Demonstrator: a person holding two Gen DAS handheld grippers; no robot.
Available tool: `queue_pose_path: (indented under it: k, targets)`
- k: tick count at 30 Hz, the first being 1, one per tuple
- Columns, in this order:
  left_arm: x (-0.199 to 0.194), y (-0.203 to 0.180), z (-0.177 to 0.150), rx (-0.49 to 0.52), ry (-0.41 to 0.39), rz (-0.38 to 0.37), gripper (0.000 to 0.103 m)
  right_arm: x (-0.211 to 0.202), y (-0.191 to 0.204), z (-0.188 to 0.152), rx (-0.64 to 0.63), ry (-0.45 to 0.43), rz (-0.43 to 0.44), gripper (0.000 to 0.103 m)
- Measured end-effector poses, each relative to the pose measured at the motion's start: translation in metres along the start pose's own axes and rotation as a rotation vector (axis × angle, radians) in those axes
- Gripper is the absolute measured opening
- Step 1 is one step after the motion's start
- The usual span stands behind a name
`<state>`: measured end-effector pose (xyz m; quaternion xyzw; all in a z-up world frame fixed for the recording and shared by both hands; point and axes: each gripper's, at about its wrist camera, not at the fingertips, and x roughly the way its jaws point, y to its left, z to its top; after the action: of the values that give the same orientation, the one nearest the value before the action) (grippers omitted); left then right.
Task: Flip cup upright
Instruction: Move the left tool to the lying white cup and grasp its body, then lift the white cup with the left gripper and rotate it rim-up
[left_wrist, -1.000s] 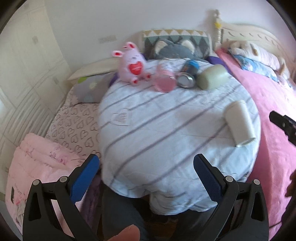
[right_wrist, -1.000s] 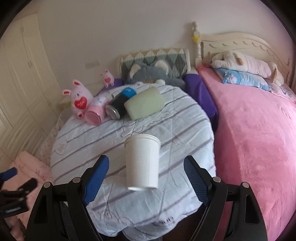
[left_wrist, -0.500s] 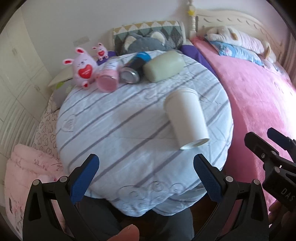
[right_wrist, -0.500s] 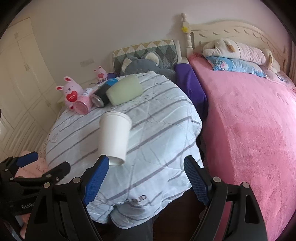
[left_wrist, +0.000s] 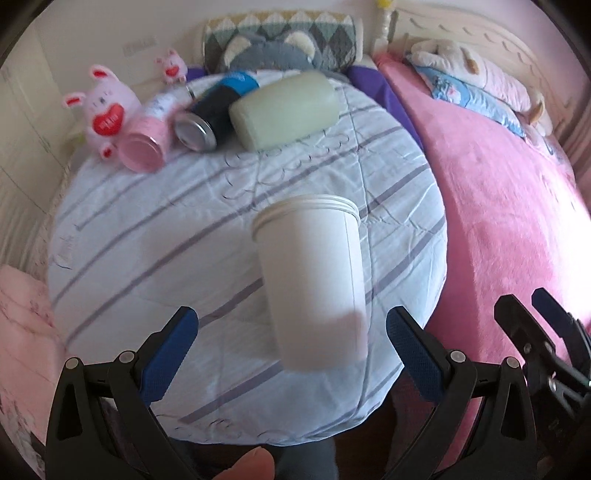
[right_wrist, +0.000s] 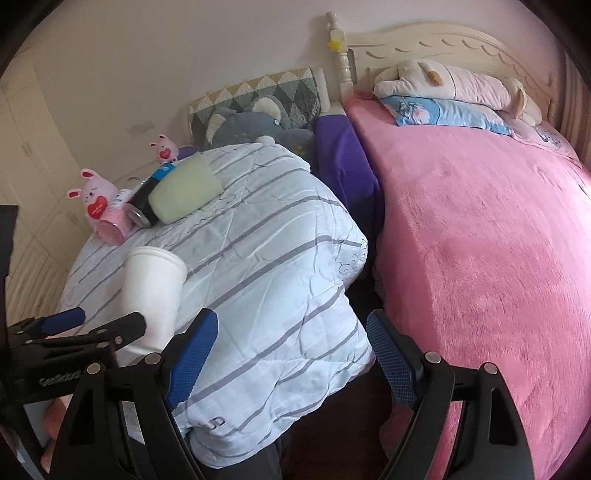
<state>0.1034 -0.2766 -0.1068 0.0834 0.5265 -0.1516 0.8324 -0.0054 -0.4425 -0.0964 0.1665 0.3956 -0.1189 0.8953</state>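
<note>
The tall white paper cup (left_wrist: 314, 280) lies on its side on the striped-cloth-covered surface (left_wrist: 147, 240), between the left gripper's (left_wrist: 291, 354) released jaws. The right gripper (right_wrist: 291, 354), jaws also released, hovers over the surface's right edge, grasping nothing.

A home bedroom: a bed with a pink blanket (right_wrist: 480, 240), a carved headboard (right_wrist: 443, 40), pillows and plush toys (right_wrist: 454, 83) at the far right.

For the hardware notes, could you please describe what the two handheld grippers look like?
Both match: the left gripper and right gripper have matte black angular frames with silver rivets at the joints, and blue textured pads lining the fingers. Pale lettering, partly legible, marks the left gripper's body in the right wrist view. No cables or sleeves show.
</note>
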Motion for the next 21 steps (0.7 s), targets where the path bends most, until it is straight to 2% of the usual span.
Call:
queue_pose_path:
  k: [6,9,13,17,19,21]
  targets:
    - [0.033,0.001,0.012,-0.082,0.076,-0.045,0.103,0.019,-0.002,0.012,-0.013,0.025,-0.002,0.084]
    - [0.04,0.007,0.016,-0.135,0.085,-0.06,0.101,0.028,-0.006,0.016,-0.011,0.043,-0.006,0.084]
    - [0.049,0.01,0.02,-0.156,0.122,-0.073,0.084,0.036,-0.01,0.019,-0.008,0.062,-0.011,0.084]
    - [0.053,0.013,0.019,-0.182,0.134,-0.09,0.078,0.04,-0.012,0.022,-0.007,0.07,-0.01,0.084]
    - [0.053,0.013,0.019,-0.178,0.124,-0.099,0.065,0.041,-0.01,0.022,-0.011,0.072,-0.008,0.084]
    - [0.051,0.012,0.021,-0.162,0.115,-0.105,0.065,0.041,-0.007,0.022,-0.017,0.076,-0.003,0.084]
